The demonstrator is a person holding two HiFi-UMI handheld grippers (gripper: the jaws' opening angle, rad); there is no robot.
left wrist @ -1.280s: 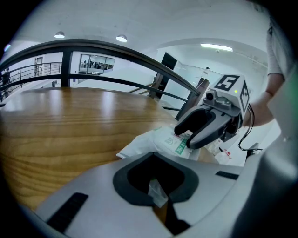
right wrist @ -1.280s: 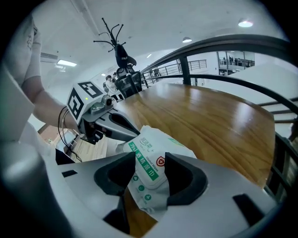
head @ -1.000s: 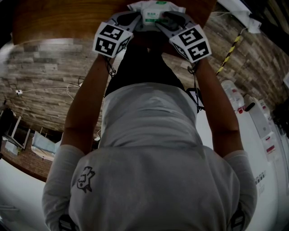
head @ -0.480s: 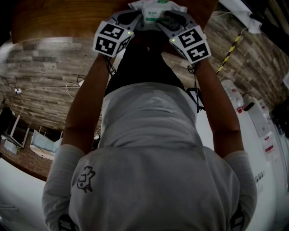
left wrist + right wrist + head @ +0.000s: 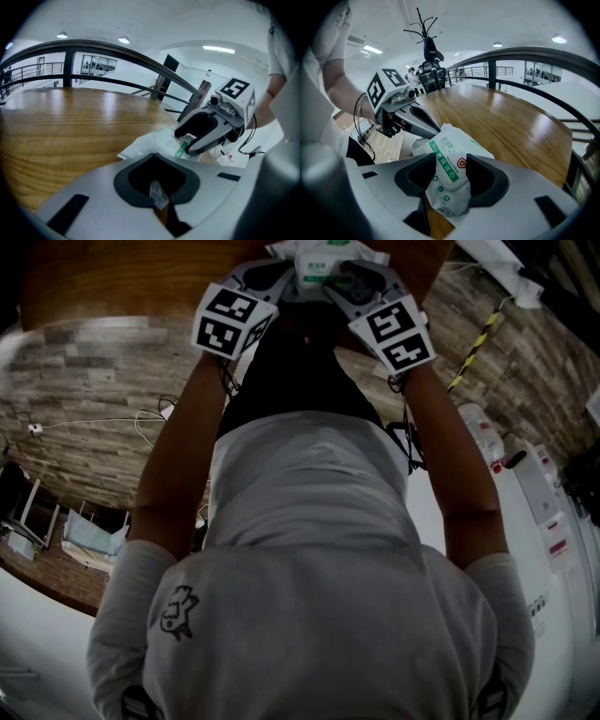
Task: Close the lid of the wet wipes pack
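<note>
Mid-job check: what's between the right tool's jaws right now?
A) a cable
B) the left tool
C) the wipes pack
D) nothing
C: the right gripper view shows the pack pinched at its near end between the right tool jaws.

White soft plastic wet wipes pack (image 5: 448,193): its green label strip (image 5: 443,162) reads "75%", followed by Chinese characters and small print "Alcohol Wipes". A red shield emblem (image 5: 461,162) with a white cross sits beside the strip. Other print illegible.
</note>
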